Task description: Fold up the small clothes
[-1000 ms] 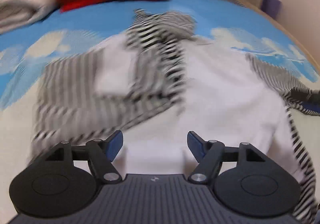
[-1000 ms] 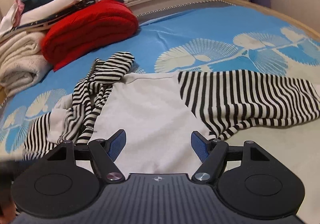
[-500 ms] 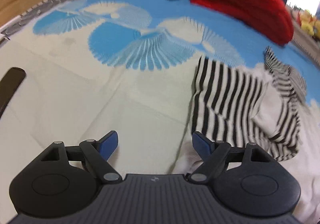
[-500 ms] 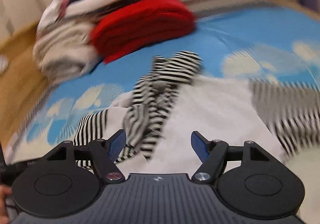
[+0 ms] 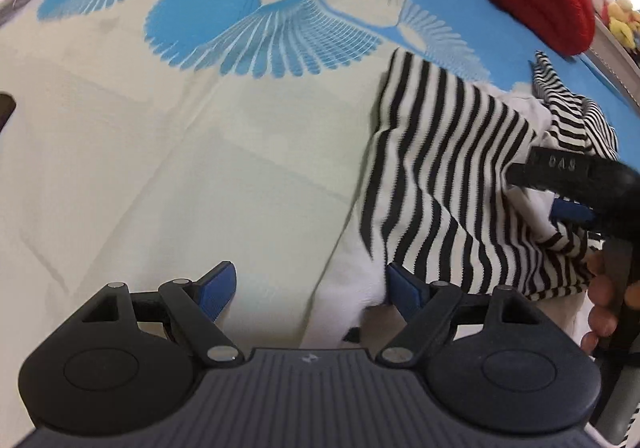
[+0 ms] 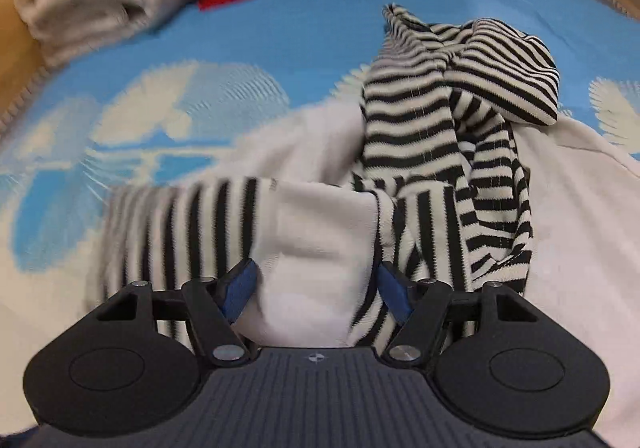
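While closing, right tongs [image 6: 316,290] straddle striped top [image 6: 320,248]

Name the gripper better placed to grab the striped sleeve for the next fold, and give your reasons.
Right. The right gripper already straddles a white bunch of the garment at the striped sleeve, and its jaws are closing. The left gripper stands open over the bedspread, only its right finger at the cloth's edge.

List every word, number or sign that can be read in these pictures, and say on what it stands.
"GAS", first letter unsure: raised letters on a black finger of the right claw, closing with the striped garment between its jaws.
Nothing else is readable.
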Tool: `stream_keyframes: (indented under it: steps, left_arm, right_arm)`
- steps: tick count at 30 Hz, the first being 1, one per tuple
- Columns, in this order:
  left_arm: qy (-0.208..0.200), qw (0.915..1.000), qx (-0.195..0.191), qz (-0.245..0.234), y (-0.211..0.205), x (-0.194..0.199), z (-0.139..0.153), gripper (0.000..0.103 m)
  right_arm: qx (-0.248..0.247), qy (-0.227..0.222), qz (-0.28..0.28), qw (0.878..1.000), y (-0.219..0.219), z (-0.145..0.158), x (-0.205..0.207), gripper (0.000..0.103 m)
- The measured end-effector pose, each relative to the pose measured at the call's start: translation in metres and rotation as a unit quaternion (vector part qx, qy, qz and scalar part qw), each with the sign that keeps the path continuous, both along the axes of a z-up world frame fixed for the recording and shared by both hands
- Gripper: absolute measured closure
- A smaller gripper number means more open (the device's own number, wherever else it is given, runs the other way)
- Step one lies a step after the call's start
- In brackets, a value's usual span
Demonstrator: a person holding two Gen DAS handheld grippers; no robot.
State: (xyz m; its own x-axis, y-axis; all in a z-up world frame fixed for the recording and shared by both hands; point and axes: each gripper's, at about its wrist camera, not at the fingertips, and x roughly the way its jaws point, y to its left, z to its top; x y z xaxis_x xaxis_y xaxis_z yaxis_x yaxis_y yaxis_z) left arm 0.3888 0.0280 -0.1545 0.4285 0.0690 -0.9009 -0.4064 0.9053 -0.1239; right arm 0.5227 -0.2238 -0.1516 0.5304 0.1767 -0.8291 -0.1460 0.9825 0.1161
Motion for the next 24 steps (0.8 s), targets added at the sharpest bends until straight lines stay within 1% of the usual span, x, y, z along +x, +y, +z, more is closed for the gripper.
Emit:
stream_keyframes:
  steps: [1, 2, 3, 5, 7, 9, 11, 12, 13, 14, 15, 16, 17, 18, 19, 20, 21, 22, 24]
  left_arm:
    - [0.000, 1.0000, 0.003, 0.002, 0.002, 0.000, 0.000, 0.017]
    - [0.000, 1.0000, 0.006, 0.004, 0.003, 0.000, 0.000, 0.016]
    - [-0.001, 1.0000, 0.007, 0.006, 0.004, 0.001, 0.000, 0.016]
    - [-0.001, 0.9999, 0.008, 0.013, 0.005, 0.000, -0.001, 0.016]
    - [0.001, 0.9998, 0.009, 0.016, 0.004, 0.000, -0.001, 0.016]
    - [0.001, 0.9997, 0.013, 0.019, 0.002, 0.000, 0.000, 0.016]
    - [0.000, 0.9997, 0.012, 0.019, 0.001, 0.001, 0.001, 0.016]
    - [0.001, 0.9998, 0.010, 0.018, 0.000, 0.001, 0.001, 0.016]
    - [0.001, 0.9997, 0.009, 0.020, -0.001, 0.001, 0.002, 0.016]
    - [0.002, 0.9997, 0.009, 0.022, 0.000, 0.001, 0.001, 0.016]
    - [0.002, 0.9997, 0.008, 0.022, 0.000, 0.001, 0.001, 0.016]
    - [0.002, 0.9997, 0.007, 0.023, 0.000, 0.002, 0.001, 0.016]
    - [0.001, 0.9997, 0.007, 0.024, 0.000, 0.002, 0.002, 0.016]
    - [-0.001, 0.9996, 0.008, 0.026, 0.001, 0.002, 0.003, 0.016]
    - [-0.006, 0.9995, 0.010, 0.028, 0.000, 0.002, 0.005, 0.016]
    - [-0.011, 0.9994, 0.014, 0.030, 0.000, 0.002, 0.006, 0.016]
    - [-0.017, 0.9992, 0.021, 0.030, -0.001, 0.002, 0.009, 0.016]
    - [-0.025, 0.9989, 0.027, 0.030, -0.003, 0.002, 0.012, 0.016]
    - [-0.039, 0.9981, 0.043, 0.022, -0.007, 0.003, 0.017, 0.015]
  right_arm:
    - [-0.012, -0.013, 0.011, 1.000, 0.002, 0.001, -0.003, 0.050]
    - [-0.024, -0.019, 0.020, 0.999, 0.001, 0.003, -0.005, 0.084]
    - [-0.024, -0.018, 0.025, 0.999, -0.002, 0.007, -0.005, 0.086]
    - [0.026, -0.023, 0.013, 0.999, -0.023, 0.030, -0.005, 0.087]
    - [0.076, -0.058, 0.008, 0.995, -0.050, 0.062, -0.012, 0.087]
    - [0.139, -0.088, 0.012, 0.986, -0.090, 0.093, -0.019, 0.087]
    - [0.184, -0.113, 0.014, 0.976, -0.137, 0.109, -0.030, 0.086]
    - [0.187, -0.118, 0.006, 0.975, -0.163, 0.110, -0.034, 0.084]
    - [0.177, -0.112, -0.011, 0.978, -0.187, 0.105, -0.038, 0.079]
    - [0.144, -0.095, -0.044, 0.984, -0.213, 0.092, -0.042, 0.067]
    - [0.088, -0.070, -0.089, 0.990, -0.235, 0.077, -0.045, 0.052]
    - [0.041, -0.048, -0.125, 0.990, -0.254, 0.063, -0.049, 0.050]
    - [0.011, -0.030, -0.153, 0.988, -0.276, 0.049, -0.055, 0.050]
    - [0.009, -0.020, -0.176, 0.984, -0.292, 0.041, -0.063, 0.050]
    - [0.032, -0.020, -0.199, 0.979, -0.307, 0.037, -0.072, 0.050]
    - [0.061, -0.026, -0.208, 0.976, -0.314, 0.036, -0.079, 0.050]
    - [0.084, -0.035, -0.205, 0.975, -0.314, 0.037, -0.084, 0.050]
    - [0.093, -0.043, -0.192, 0.976, -0.309, 0.039, -0.087, 0.050]
    - [0.096, -0.063, -0.148, 0.982, -0.285, 0.043, -0.090, 0.050]
